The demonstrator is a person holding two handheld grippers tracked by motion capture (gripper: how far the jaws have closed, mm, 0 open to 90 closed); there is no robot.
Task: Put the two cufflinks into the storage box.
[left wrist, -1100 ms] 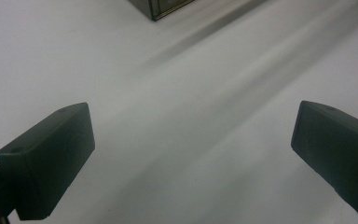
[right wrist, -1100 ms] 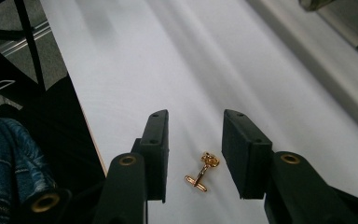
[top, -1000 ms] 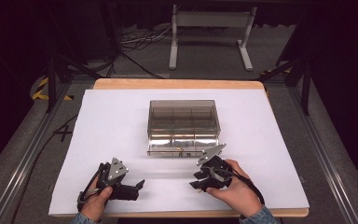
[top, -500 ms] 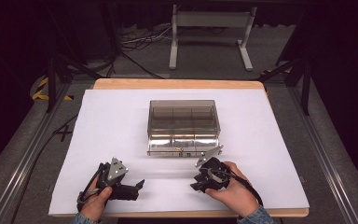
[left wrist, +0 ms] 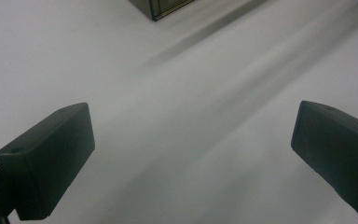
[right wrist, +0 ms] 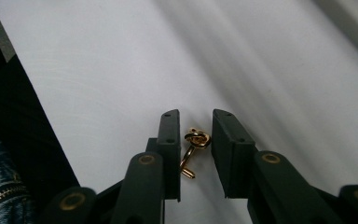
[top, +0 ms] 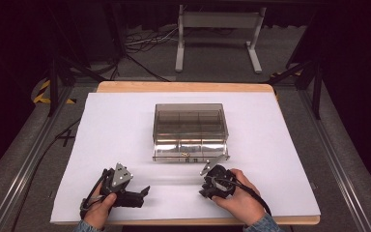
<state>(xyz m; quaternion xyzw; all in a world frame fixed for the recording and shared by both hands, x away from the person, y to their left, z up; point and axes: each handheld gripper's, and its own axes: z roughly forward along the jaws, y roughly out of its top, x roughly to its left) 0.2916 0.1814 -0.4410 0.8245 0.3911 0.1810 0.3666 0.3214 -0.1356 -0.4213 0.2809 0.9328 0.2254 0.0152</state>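
Since a second ago, the right gripper (top: 211,186) has drawn back from the box (top: 190,131) toward the table's near edge; the left gripper (top: 130,193) has stayed put, jaws released wide over bare white paper (top: 116,130). One small gold knotted cufflink (right wrist: 193,144) lies between the right jaws, which stand narrowly apart, not clenched on it. Farther off sits one clear, smoky plastic box with compartments.

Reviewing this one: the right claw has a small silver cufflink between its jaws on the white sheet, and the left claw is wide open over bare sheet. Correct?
Not quite. In the right gripper view the cufflink between the right claw jaws is gold, not silver. The left claw is wide open over the white sheet.
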